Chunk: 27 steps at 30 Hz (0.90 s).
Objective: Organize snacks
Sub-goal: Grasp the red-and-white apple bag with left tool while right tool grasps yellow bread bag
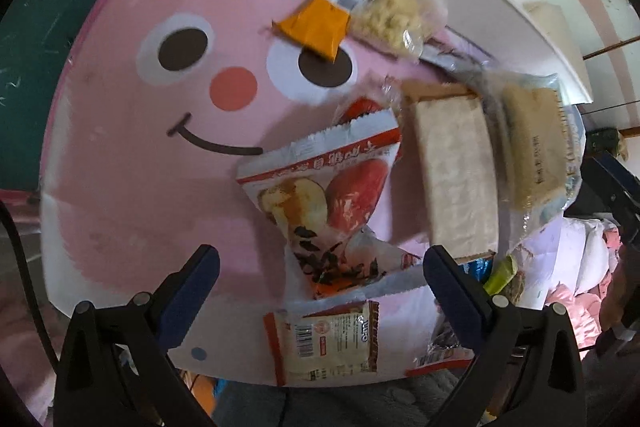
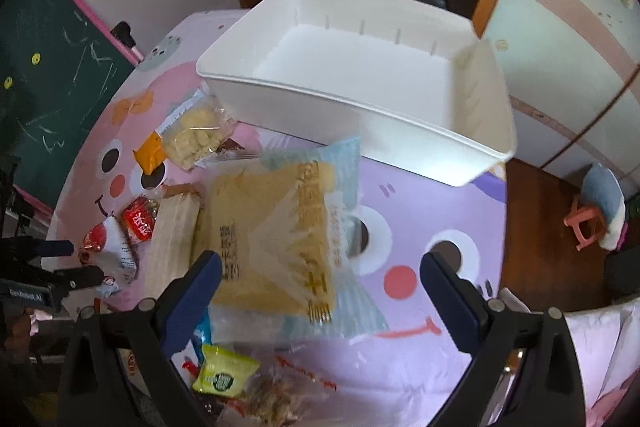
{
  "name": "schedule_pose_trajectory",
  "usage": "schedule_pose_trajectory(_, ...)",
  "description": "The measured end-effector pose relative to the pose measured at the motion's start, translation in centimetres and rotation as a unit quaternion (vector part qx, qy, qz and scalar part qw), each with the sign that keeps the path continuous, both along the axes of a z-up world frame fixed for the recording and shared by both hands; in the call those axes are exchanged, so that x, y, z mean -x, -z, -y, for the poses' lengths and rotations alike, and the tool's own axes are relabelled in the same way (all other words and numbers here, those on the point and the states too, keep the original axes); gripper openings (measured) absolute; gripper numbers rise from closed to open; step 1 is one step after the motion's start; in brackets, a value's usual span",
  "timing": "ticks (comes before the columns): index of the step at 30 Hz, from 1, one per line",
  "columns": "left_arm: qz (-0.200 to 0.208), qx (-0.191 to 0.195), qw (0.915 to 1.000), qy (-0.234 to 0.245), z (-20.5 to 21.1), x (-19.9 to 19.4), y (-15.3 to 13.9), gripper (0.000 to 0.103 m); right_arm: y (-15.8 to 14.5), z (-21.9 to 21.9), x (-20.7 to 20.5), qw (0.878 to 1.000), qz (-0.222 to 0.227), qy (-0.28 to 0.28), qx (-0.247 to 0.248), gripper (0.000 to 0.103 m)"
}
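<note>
We hold the left gripper [image 1: 320, 269] with its blue-padded fingers spread wide, nothing between them and touching nothing. It hangs over the pink half of the cartoon table mat [image 1: 132, 163], above a white-and-red apple snack packet [image 1: 320, 187] that lies flat. Nearer the table edge lies a small orange-bordered packet [image 1: 326, 341] with a barcode. Just beside the apple packet lies a pale wafer bar [image 1: 452, 179] in clear wrap.

Our right gripper [image 2: 320, 269] is also spread wide and empty, hovering over the lilac half of the mat. A big pale-blue packet of yellow cake [image 2: 280, 227] lies flat between and ahead of its fingers, not touched. Beyond it stands the white plastic bin [image 2: 472, 143], with nothing in it. Left of the bin lies a clear bag of yellow puffs [image 2: 196, 139], touching an orange sachet [image 2: 150, 153]. A yellow-green packet [image 2: 224, 373] lies near the right gripper's left finger.
</note>
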<state>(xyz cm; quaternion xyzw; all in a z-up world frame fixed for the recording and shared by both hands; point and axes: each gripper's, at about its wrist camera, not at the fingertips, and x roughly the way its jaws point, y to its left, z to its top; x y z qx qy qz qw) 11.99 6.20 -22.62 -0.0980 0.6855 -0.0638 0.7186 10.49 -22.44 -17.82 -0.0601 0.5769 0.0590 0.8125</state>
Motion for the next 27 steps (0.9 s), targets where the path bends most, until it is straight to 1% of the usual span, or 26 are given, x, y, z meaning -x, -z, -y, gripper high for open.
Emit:
schedule_pose_trajectory(3,-0.01,0.0,0.9999,-0.005,0.3,-0.4,1.1,0.101,1.5,-0.3,-0.8,1.0,-0.018,-0.005,0.013,0.1)
schedule_pose_trajectory(4,-0.014,0.001,0.9999,-0.008,0.4,-0.5,1.5,0.099,2.0,-0.3,-1.1,1.0,-0.024,-0.007,0.013,0.1)
schedule_pose_trajectory(5,-0.019,0.004,0.9997,-0.01,0.5,-0.6,1.9,0.093,2.4,-0.3,-1.3,1.0,-0.029,-0.008,0.009,0.1)
schedule_pose_trajectory(6,-0.025,0.008,0.9996,-0.012,0.6,-0.9,2.2,0.091,2.7,-0.4,-1.4,0.999,-0.033,-0.009,0.007,0.099)
schedule_pose_trajectory(7,-0.031,0.013,0.9993,-0.013,0.5,-1.2,2.4,0.084,3.1,-0.5,-1.4,0.999,-0.037,-0.009,0.009,0.095)
schedule_pose_trajectory(8,-0.037,0.018,0.9991,-0.013,0.7,-1.3,2.8,0.074,3.3,-0.6,-1.4,0.999,-0.041,-0.011,0.009,0.091)
schedule_pose_trajectory(9,-0.042,0.02,0.9989,-0.01,0.9,-1.3,3.2,0.068,3.5,-0.7,-1.4,0.999,-0.044,-0.014,0.0,0.086)
schedule_pose_trajectory(10,-0.046,0.02,0.9987,-0.007,1.1,-1.4,3.7,0.058,3.5,-0.7,-1.2,0.999,-0.044,-0.015,-0.011,0.079)
schedule_pose_trajectory(11,-0.049,0.02,0.9986,-0.004,1.4,-1.3,4.1,0.056,3.4,-0.9,-1.1,0.999,-0.046,-0.018,-0.024,0.073)
schedule_pose_trajectory(13,-0.04,0.015,0.9991,-0.001,1.9,-1.0,4.3,0.052,3.1,-1.0,-0.9,0.999,-0.042,-0.017,-0.03,0.053)
schedule_pose_trajectory(14,-0.036,0.012,0.9993,0.003,2.2,-0.9,4.3,0.049,2.9,-1.1,-0.7,0.999,-0.038,-0.017,-0.028,0.048)
schedule_pose_trajectory(16,-0.026,-0.001,0.9996,0.008,2.8,-0.9,4.4,0.047,2.4,-1.3,-0.5,0.999,-0.035,-0.018,-0.033,0.026)
schedule_pose_trajectory(17,-0.018,-0.01,0.9997,0.012,3.1,-0.7,4.3,0.045,2.0,-1.4,-0.4,0.999,-0.033,-0.017,-0.035,0.022)
schedule_pose_trajectory(18,-0.011,-0.017,0.9997,0.016,3.4,-0.6,4.2,0.045,1.7,-1.5,-0.2,0.999,-0.031,-0.017,-0.034,0.015)
schedule_pose_trajectory(19,-0.005,-0.023,0.9996,0.018,3.6,-0.4,4.0,0.044,1.5,-1.6,0.0,0.999,-0.03,-0.016,-0.035,0.011)
schedule_pose_trajectory(24,0.038,-0.032,0.9984,0.024,4.8,0.7,1.4,0.042,-0.5,-1.9,0.9,0.999,-0.01,-0.008,-0.047,0.006)
schedule_pose_trajectory(27,0.066,-0.031,0.9969,0.03,5.5,1.6,-1.5,0.042,-2.7,-2.0,1.4,0.999,0.01,-0.004,-0.051,0.005)
